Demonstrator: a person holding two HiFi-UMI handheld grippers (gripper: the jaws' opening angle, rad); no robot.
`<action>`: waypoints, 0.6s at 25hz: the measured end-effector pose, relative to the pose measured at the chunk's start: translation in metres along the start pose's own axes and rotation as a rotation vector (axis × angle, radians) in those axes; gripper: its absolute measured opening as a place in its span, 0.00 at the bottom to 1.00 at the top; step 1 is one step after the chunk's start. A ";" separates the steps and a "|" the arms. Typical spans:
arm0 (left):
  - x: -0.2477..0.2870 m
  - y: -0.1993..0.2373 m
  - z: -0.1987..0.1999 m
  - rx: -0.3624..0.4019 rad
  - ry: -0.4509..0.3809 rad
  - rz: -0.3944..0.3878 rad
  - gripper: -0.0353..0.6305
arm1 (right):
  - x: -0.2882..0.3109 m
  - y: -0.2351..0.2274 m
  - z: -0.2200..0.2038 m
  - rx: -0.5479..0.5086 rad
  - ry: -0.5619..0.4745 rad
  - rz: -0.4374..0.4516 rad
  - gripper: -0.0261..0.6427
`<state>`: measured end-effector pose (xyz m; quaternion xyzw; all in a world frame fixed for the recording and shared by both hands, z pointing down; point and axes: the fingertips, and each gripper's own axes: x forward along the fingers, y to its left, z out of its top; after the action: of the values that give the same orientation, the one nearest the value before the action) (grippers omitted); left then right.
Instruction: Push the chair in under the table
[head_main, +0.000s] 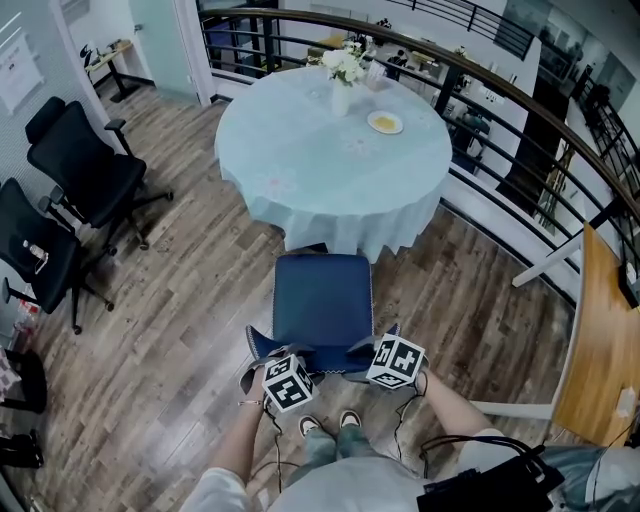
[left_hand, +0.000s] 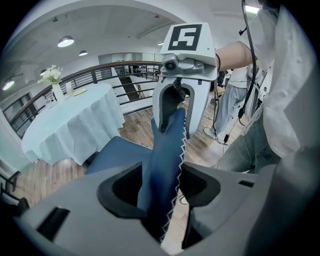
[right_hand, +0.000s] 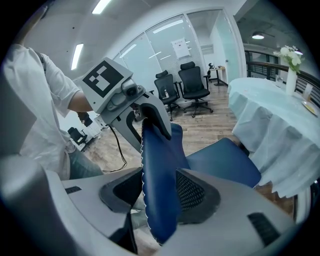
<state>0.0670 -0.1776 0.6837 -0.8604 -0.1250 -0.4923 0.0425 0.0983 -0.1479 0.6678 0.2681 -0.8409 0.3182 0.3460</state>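
Observation:
A blue chair stands with its seat (head_main: 322, 298) just short of the round table's pale cloth (head_main: 300, 160). Its backrest (head_main: 320, 352) faces me. My left gripper (head_main: 272, 355) is shut on the backrest's left part and my right gripper (head_main: 372, 347) on its right part. In the left gripper view the blue backrest (left_hand: 165, 150) fills the gap between the left gripper's (left_hand: 162, 200) pads, and the right gripper (left_hand: 177, 107) clamps it farther along. In the right gripper view the backrest (right_hand: 160, 165) sits pressed between the right gripper's (right_hand: 157, 195) pads.
Two black office chairs (head_main: 85, 170) (head_main: 35, 250) stand at the left. A dark railing (head_main: 500, 110) curves behind the table. A vase of flowers (head_main: 343, 75) and a plate (head_main: 385, 122) sit on the cloth. A wooden tabletop (head_main: 605, 340) is at the right. My feet (head_main: 325, 425) are behind the chair.

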 end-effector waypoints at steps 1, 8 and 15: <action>0.001 0.003 0.002 0.000 -0.001 0.003 0.37 | -0.001 -0.004 0.001 -0.003 -0.001 -0.001 0.35; 0.007 0.024 0.014 0.000 -0.005 0.013 0.37 | -0.009 -0.027 0.006 -0.013 -0.001 -0.003 0.35; 0.009 0.041 0.021 0.001 -0.013 0.018 0.37 | -0.013 -0.044 0.012 -0.024 -0.011 -0.017 0.35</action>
<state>0.0993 -0.2114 0.6825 -0.8647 -0.1178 -0.4861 0.0466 0.1308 -0.1824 0.6661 0.2725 -0.8443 0.3038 0.3474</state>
